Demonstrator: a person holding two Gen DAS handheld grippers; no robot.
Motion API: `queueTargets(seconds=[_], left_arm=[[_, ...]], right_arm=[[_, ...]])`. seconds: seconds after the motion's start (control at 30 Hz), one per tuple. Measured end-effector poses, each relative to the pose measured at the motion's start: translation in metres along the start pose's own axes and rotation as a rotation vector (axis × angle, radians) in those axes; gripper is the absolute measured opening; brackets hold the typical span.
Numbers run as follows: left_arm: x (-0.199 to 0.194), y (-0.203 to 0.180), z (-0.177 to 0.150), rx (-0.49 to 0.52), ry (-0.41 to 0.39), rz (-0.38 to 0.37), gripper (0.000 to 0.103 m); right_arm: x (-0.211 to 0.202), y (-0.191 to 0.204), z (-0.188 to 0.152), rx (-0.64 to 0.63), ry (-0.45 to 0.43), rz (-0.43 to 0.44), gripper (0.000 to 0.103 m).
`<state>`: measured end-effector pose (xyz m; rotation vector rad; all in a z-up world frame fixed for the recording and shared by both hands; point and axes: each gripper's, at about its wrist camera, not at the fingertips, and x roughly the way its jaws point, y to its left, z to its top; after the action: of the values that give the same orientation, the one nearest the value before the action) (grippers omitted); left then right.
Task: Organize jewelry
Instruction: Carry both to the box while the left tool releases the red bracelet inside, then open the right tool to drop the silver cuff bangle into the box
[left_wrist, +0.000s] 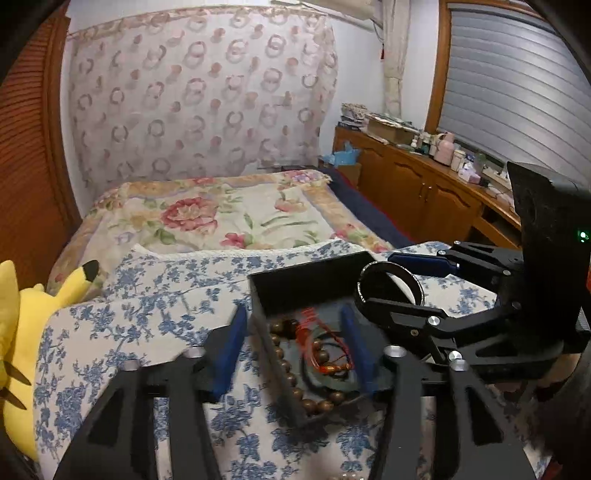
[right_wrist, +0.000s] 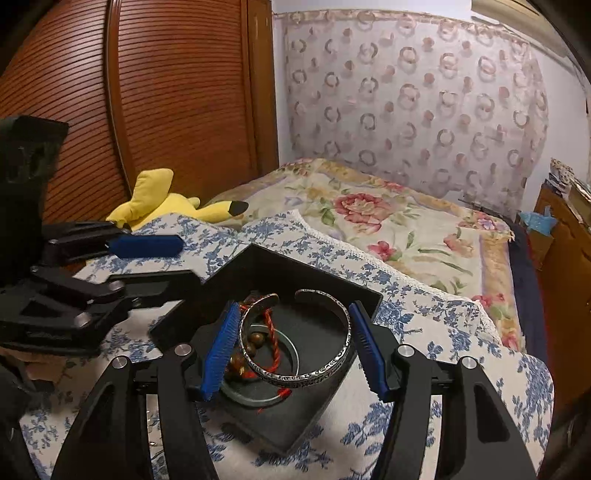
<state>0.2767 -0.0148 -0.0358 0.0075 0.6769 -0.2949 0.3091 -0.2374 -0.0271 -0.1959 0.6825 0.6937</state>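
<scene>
The right tool (right_wrist: 291, 349) grips an open silver cuff bangle (right_wrist: 317, 369) between its blue pads, above a shallow black square box (right_wrist: 314, 280) on a blue-flowered white cloth (right_wrist: 424, 325) on the bed. Engraved lettering runs round the band; only "freedom" is roughly legible. The left tool (left_wrist: 295, 350) stands open, empty, straddling the box's near wall. In the box lie brown wooden beads (left_wrist: 317, 404), a red cord (right_wrist: 272, 332) and a clear glass bangle (right_wrist: 258, 397).
</scene>
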Motion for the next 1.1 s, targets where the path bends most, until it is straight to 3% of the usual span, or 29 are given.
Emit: queueTargets(seconds=[0.3, 0.7, 0.87, 1.1], left_arm=[[-0.008, 0.017, -0.003, -0.004, -0.027, 0.058, 0.077], [-0.007, 0.021, -0.006, -0.002, -0.018, 0.066, 0.081], [-0.009, 0.018, -0.007, 0.002, -0.023, 0.06, 0.081], [-0.022, 0.007, -0.007, 0.018, -0.014, 0.051, 0.081]], right_arm=[[0.02, -0.001, 0.001, -0.008, 0.029, -0.003, 0.063], [0.038, 0.004, 0.006, -0.032, 0.074, -0.047, 0.064], [0.024, -0.001, 0.008, -0.013, 0.053, -0.061, 0.064], [-0.028, -0.007, -0.002, 0.056, 0.012, -0.064, 0.064]])
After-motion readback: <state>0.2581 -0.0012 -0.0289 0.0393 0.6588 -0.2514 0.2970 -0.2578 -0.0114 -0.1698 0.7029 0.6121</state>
